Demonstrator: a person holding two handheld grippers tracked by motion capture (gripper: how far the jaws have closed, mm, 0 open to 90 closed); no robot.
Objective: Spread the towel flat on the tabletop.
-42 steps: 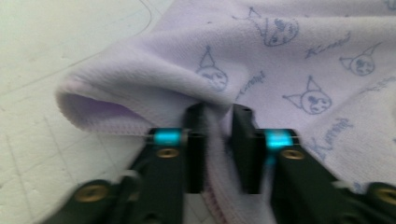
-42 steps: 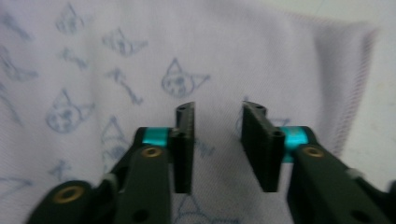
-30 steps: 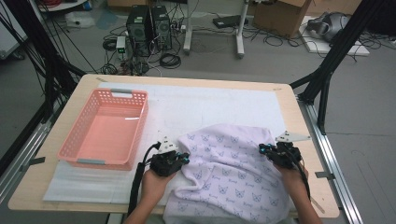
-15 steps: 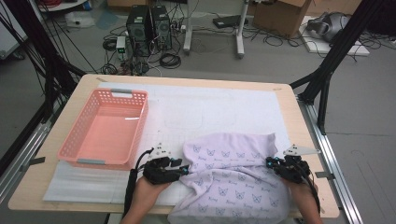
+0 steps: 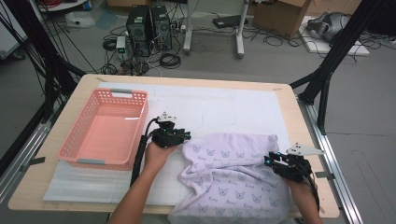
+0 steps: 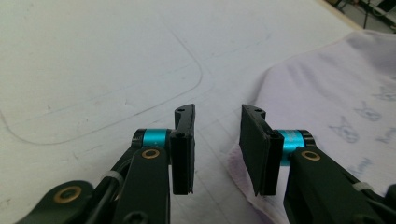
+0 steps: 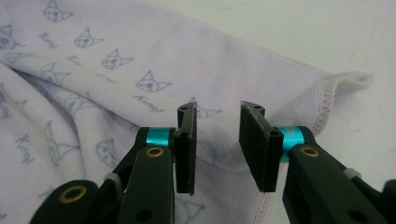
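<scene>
Basket (image 5: 103, 128): leave it empty at the table's left.
Left claw (image 5: 184, 136): jaws just closing, part open, empty; return it to the towel's left edge.
Towel (image 5: 233, 175): rumpled, front right.
Right claw (image 7: 217, 149): jaws just opening, hem released; regrip squarely.

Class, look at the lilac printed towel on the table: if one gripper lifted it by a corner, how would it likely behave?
The towel would probably hang limp: it already lies in soft folds and its front edge droops over the table. Its looped, stitched fabric looks grippy, so it should not slip easily. It seems light, though dragging it may bunch it up on the white mat.
</scene>
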